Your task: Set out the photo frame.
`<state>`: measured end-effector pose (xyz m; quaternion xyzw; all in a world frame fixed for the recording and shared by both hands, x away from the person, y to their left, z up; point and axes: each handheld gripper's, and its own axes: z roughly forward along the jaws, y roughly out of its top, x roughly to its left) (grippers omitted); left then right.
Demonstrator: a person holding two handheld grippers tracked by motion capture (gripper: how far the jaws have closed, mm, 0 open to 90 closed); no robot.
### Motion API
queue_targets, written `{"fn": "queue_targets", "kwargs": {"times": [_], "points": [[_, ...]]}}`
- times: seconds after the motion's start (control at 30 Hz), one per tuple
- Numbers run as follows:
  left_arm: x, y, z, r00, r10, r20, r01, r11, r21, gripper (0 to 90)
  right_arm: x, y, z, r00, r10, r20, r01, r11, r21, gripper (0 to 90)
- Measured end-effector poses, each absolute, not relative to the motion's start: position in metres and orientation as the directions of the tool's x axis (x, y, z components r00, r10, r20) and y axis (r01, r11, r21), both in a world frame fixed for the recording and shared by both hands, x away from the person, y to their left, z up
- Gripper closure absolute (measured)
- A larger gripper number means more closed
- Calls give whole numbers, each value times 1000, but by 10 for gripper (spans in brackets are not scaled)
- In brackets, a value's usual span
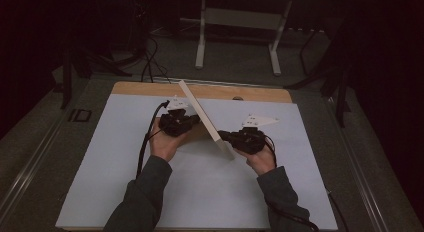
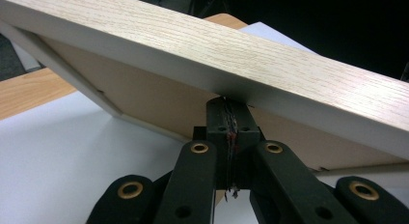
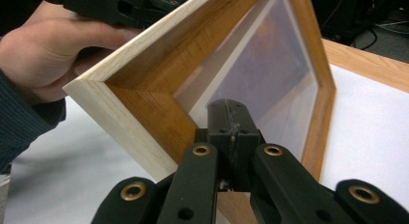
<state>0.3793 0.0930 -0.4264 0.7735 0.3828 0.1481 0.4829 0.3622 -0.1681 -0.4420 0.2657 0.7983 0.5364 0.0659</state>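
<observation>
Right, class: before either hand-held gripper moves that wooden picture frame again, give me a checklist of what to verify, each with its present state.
1. Picture frame tilted on edge above the white mat: ok.
2. Left hand-held gripper jaws shut, tips against the frame's back: ok.
3. Right hand-held gripper jaws shut, tips at the frame's front: ok.
4. Either gripper actually clamping the frame: not ok.
5. Frame's lower corner resting on the mat: cannot tell.
</observation>
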Motion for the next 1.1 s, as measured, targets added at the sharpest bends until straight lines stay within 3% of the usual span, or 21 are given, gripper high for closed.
{"fn": "queue_targets", "kwargs": {"times": [1.1], "points": [[379, 82, -429, 707, 693, -138, 415, -250, 875, 900, 354, -139, -441, -901, 402, 165, 309, 326, 894, 899]]}}
